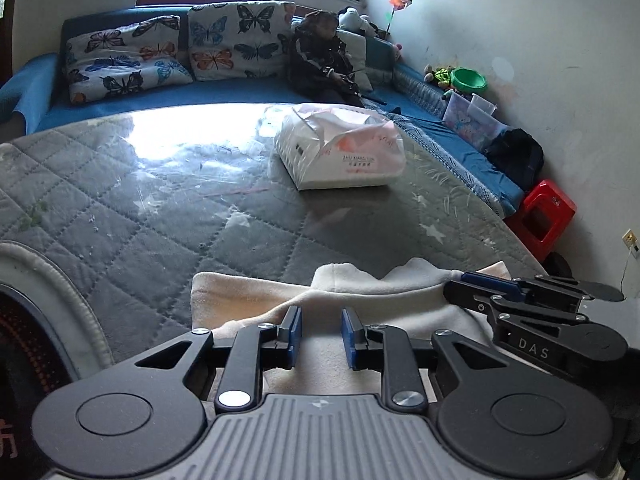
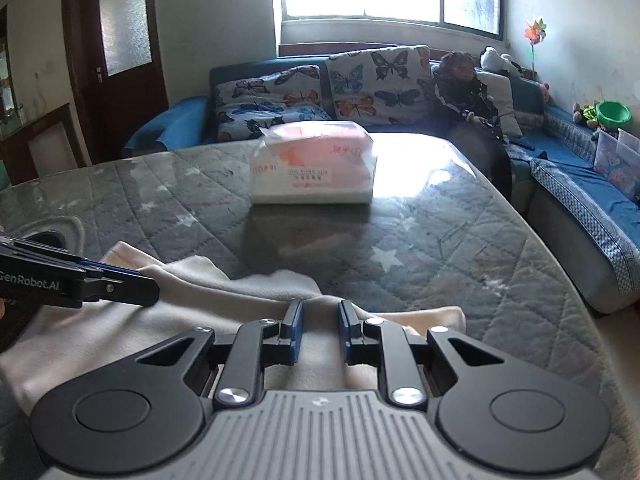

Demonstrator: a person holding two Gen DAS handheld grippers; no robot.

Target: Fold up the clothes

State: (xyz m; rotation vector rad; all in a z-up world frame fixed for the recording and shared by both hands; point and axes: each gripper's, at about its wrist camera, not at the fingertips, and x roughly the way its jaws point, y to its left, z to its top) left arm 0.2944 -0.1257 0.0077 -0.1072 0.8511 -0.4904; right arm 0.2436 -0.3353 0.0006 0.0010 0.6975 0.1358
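- Cream fleece garment (image 1: 360,304) lies bunched at the near edge of the grey quilted bench (image 1: 160,216).
- Left gripper (image 1: 320,334) and right gripper (image 2: 320,330) hover over it, jaws apart, holding nothing.
- White plastic-wrapped package (image 2: 312,168) sits farther back.

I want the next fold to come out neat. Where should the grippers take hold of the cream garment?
Probably the far edge of the cream garment, where a raised ridge stands off the quilted table cover. Come low from the near side, left gripper and right gripper apart.

Quilted grey table (image 1: 140,216), cream garment (image 1: 248,292), tissue pack (image 1: 340,152)
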